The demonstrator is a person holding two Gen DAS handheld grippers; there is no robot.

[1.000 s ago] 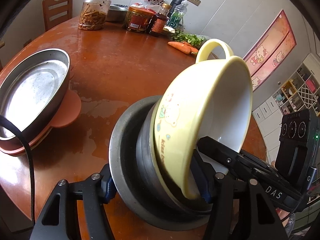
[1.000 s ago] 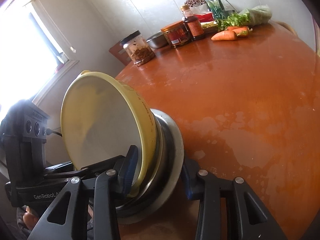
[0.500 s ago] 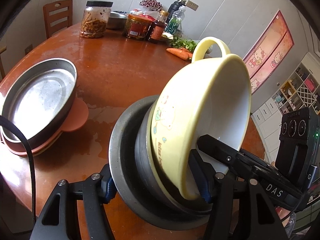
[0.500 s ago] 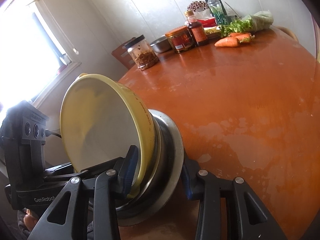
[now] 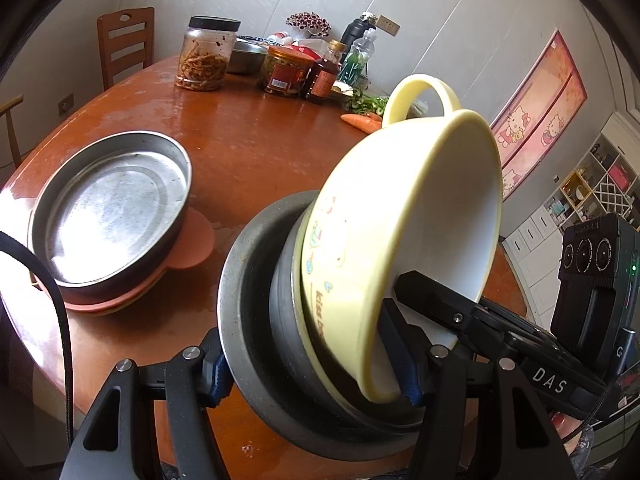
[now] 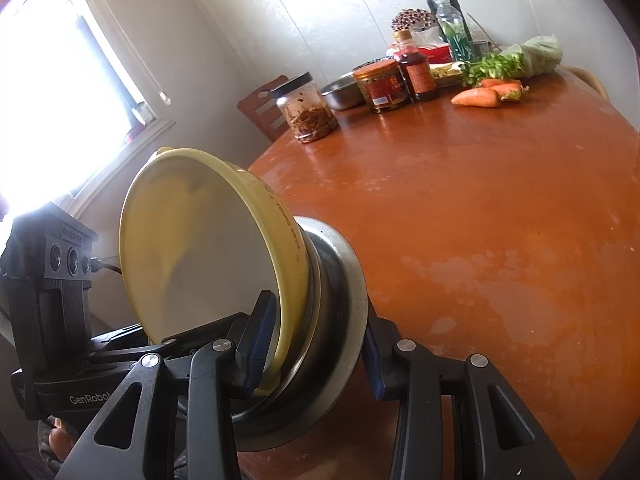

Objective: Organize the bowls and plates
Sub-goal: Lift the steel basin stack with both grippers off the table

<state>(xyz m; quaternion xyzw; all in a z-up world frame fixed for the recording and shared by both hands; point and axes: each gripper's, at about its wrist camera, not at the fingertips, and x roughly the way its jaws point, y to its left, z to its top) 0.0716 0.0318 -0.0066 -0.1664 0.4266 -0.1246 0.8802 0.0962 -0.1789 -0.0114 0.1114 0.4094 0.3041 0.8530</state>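
Note:
A yellow bowl [image 5: 404, 224] with a loop handle is nested in a steel bowl [image 5: 256, 320]; the stack is tipped on its side above the round wooden table [image 5: 248, 148]. My left gripper [image 5: 312, 372] is shut on the stack's rim. My right gripper [image 6: 316, 356] is shut on the same stack [image 6: 224, 256] from the opposite side, and its fingers [image 5: 460, 312] reach into the yellow bowl. A steel pan [image 5: 108, 208] sits on stacked orange plates [image 5: 192, 240] at the table's left.
At the table's far edge stand a glass jar [image 5: 206, 58], a steel basin [image 5: 244, 56], a red-labelled jar [image 5: 286, 72], sauce bottles [image 5: 324, 78], greens and carrots [image 6: 478, 96]. A wooden chair [image 5: 124, 42] stands behind the table.
Both grippers with the bowl stack have drawn back and risen slightly. The pan on the orange plates has come fully into the left wrist view.

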